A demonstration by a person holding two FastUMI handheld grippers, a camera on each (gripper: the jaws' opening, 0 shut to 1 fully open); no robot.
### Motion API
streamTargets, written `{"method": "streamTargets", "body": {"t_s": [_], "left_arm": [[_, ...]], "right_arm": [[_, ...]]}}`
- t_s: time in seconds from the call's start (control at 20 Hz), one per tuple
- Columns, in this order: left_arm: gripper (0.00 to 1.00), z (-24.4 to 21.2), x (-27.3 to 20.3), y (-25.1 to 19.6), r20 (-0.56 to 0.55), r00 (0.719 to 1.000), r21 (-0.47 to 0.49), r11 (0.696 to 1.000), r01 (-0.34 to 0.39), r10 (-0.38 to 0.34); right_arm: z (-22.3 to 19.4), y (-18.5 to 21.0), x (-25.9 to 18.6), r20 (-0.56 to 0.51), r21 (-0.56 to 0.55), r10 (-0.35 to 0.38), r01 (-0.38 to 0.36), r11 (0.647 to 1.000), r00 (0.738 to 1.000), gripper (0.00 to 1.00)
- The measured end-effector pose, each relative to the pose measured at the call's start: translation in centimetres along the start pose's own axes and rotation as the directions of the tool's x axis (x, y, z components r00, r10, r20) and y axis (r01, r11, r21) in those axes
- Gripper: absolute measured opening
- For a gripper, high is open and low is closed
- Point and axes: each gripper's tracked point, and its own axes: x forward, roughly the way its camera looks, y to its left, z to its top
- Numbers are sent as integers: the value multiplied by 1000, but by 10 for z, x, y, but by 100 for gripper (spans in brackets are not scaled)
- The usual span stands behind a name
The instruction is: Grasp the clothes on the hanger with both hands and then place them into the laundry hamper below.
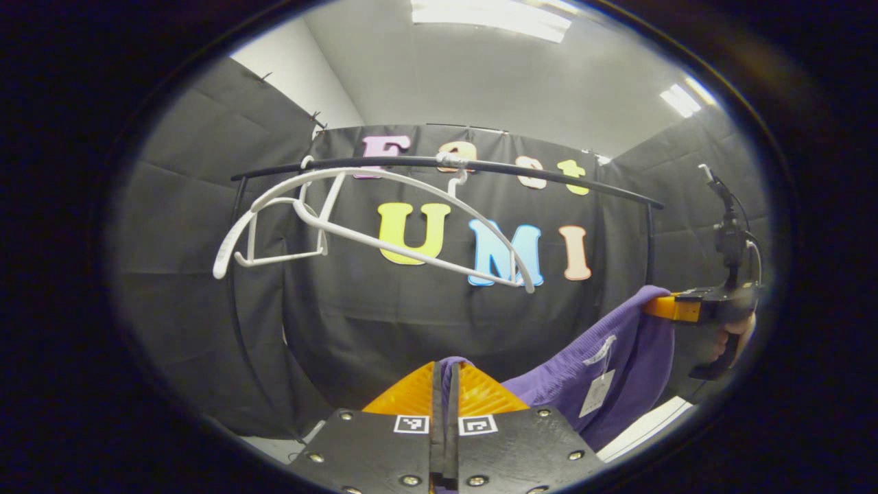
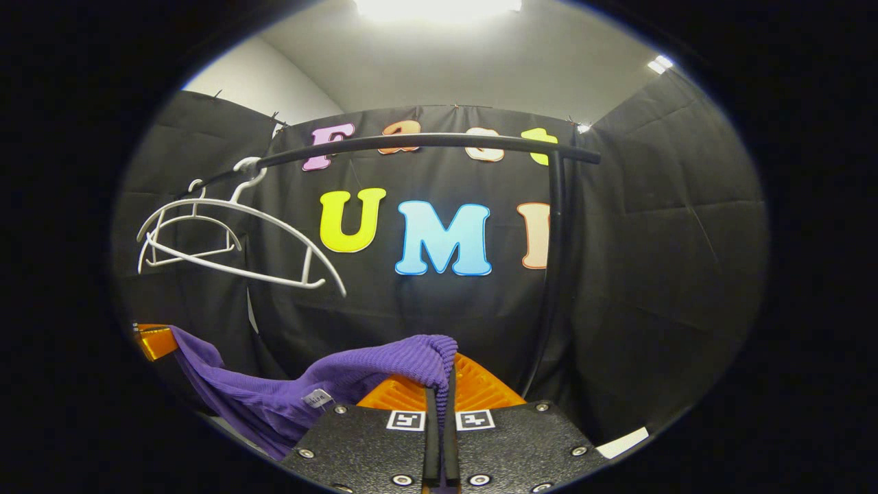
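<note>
Below the bare white hangers (image 1: 374,219), my left gripper (image 1: 446,374) and right gripper (image 2: 444,370) each clamp the purple garment (image 2: 274,391), stretched sideways between them (hamper unseen, presumably underneath).

Ribbed purple knit garment (image 2: 384,363), matt.

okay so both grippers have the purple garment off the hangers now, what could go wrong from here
1. Each gripper, left and right, pinches just a thin edge of the purple garment; it may slip out on the way down.
2. The cloth sags between them and could snag or bunch.
3. The white hangers hang tilted on the black rail; a bump might unhook them.
</note>
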Motion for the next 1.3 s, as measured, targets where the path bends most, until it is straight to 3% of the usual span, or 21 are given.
{"method": "streamTargets", "body": {"t_s": [0.1,0.15,0.2,0.4,0.75,0.8,0.95,1.05,1.2,1.3], "left_arm": [[0,-2,-16,6,-12,999,-12,999,48,-48],[5,-3,-25,9,-14,997,-21,997,73,-73],[0,-3,-33,14,-15,995,-27,995,96,-97],[1,-15,-60,33,-36,987,-34,987,157,-158],[5,-61,-99,38,-128,970,-40,978,203,-207],[0,-70,-99,35,-144,967,-41,977,208,-211],[5,-106,-98,30,-211,953,-46,976,213,-218],[1,-137,-96,26,-269,936,-57,973,222,-229],[0,-182,-89,23,-337,909,-63,969,238,-245],[5,-210,-81,24,-379,891,-75,968,238,-249]], "right_arm": [[-2,15,-29,-12,10,-29,29,1000,1000,2],[-3,24,-44,-14,18,-40,41,999,999,2],[-5,32,-58,-16,25,-51,51,998,999,2],[-24,60,-109,-46,50,-86,88,995,995,2],[-91,98,-141,-206,120,-41,67,991,978,2],[-107,103,-142,-242,119,-24,54,991,970,2],[-152,119,-145,-343,134,34,13,991,939,3],[-179,125,-145,-393,130,54,-3,991,918,2],[-220,133,-131,-468,129,65,-4,992,882,3],[-248,132,-124,-513,124,57,8,992,857,3]]}}
